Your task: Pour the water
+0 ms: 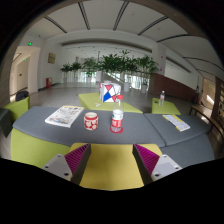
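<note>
A red and white cup [91, 121] stands on the grey table [60, 133], and a small clear bottle with a red label [117, 120] stands just to its right. Both lie well beyond my gripper [112, 158]. Its two fingers, with magenta pads [147, 156], stand wide apart and open. Nothing is between them; only a yellow-green chair seat [112, 165] shows below.
A stack of papers [64, 115] lies left of the cup, and a white sheet [176, 122] lies at the right. A red, white and blue box [109, 95] sits behind the bottle. Another bottle [162, 98] and potted plants [110, 66] stand farther back.
</note>
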